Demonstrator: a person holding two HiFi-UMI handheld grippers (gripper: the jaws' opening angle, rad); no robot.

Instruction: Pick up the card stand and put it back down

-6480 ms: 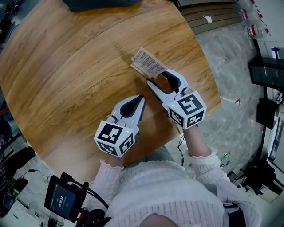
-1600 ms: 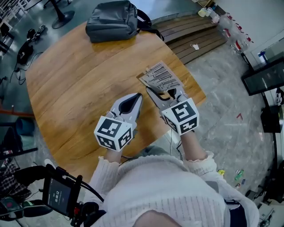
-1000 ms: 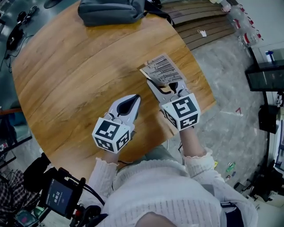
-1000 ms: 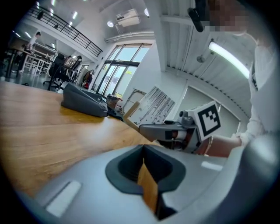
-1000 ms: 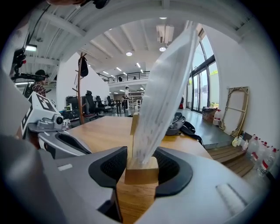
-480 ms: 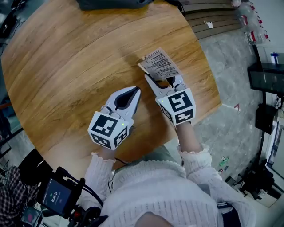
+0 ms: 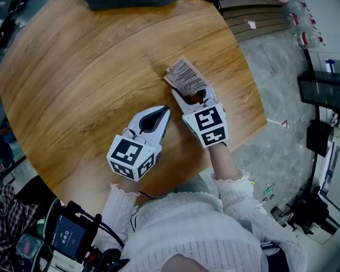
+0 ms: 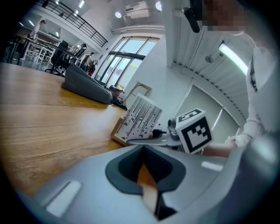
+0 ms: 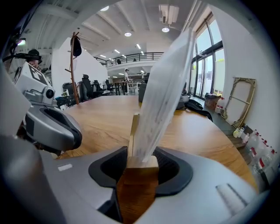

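On the near side, the sleeves [image 7: 236, 191]: white knitted cuffs; one hand behind each tool

Left gripper [image 7: 165, 110]: over the round wooden table [image 7: 79, 90], pointing away from the person; its jaws are together at the tips and hold nothing; only the wood of the table shows through the gap behind the tips; its marker cube [image 7: 133, 156] is the part nearest to the person

Right gripper [image 7: 191, 91]: just beside the left one, a little further out, pointing forward and downward; its jaws are closed on the wooden base of the card stand [image 7: 183, 75]; in the right gripper view this block fills the space between the pads

Card stand: near the right edge of the table, just beyond the right jaws; a printed card stands in the wooden base; the card leans and is not upright; I cannot tell if the base rests on the table or is a little above it

Bag [image 7: 127, 3]: dark grey; at the far side of the table, well apart from the stand

Floor [image 7: 265, 143]: grey stone pattern; right of the table
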